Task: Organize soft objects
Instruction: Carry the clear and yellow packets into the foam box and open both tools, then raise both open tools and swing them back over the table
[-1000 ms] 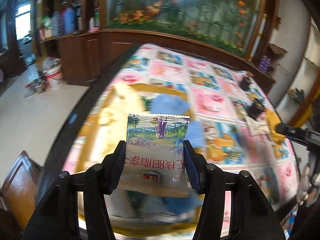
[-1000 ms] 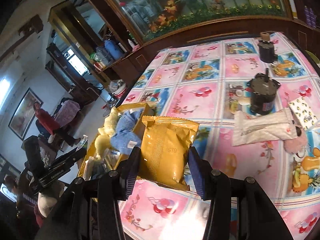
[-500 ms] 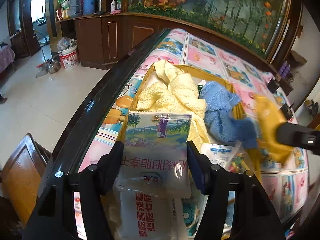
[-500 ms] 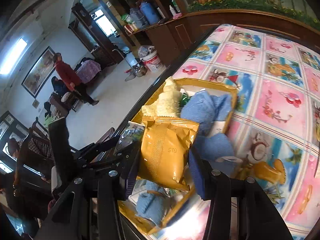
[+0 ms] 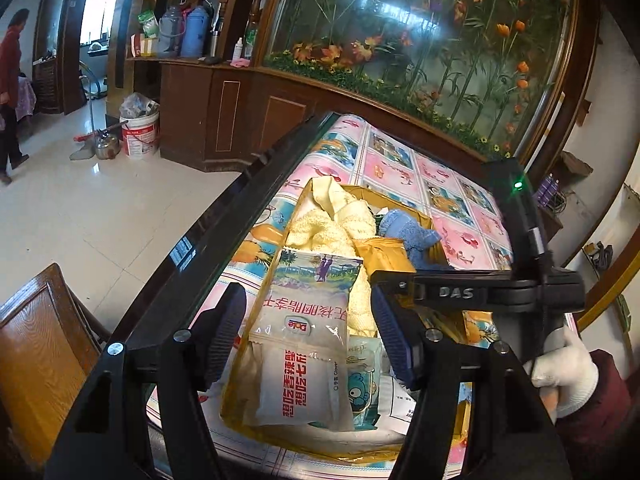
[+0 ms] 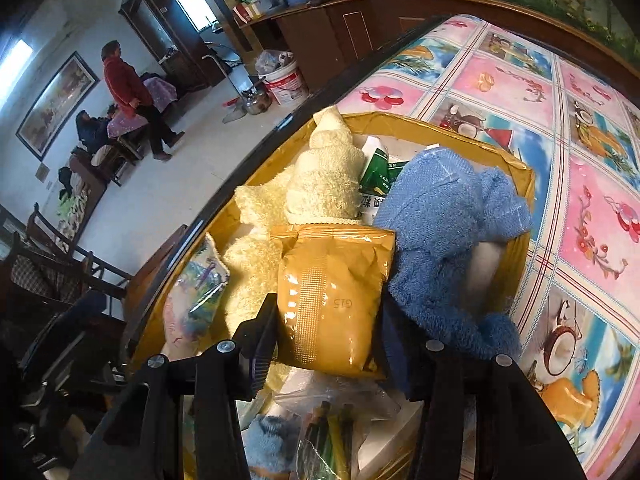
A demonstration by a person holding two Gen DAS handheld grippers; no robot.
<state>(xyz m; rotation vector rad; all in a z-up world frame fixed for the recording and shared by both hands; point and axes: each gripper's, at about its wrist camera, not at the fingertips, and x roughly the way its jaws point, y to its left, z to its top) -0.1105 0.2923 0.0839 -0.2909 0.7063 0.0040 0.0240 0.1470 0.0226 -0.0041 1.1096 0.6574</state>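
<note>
Over the yellow box [image 6: 520, 184], left jaws gape around the snack packet [image 5: 308, 312]; right jaws pinch the yellow pouch [image 6: 332, 300].

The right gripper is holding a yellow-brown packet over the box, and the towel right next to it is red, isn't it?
Not quite. The right gripper does hold the yellow-brown packet over the box, but the towel next to it is blue, not red. The right wrist view shows it.

A pale tiled floor [image 5: 80, 208] shines under daylight from a window [image 5: 98, 12] at the far left. Dark wood cabinets [image 5: 240, 116] run beneath a large glass panel [image 5: 420, 52] painted with bamboo and orange flowers. A white bucket [image 5: 140, 138] stands by the cabinets, a wooden chair [image 5: 36, 344] sits beside the bench, and a framed picture [image 6: 56, 100] hangs on the white wall.
</note>
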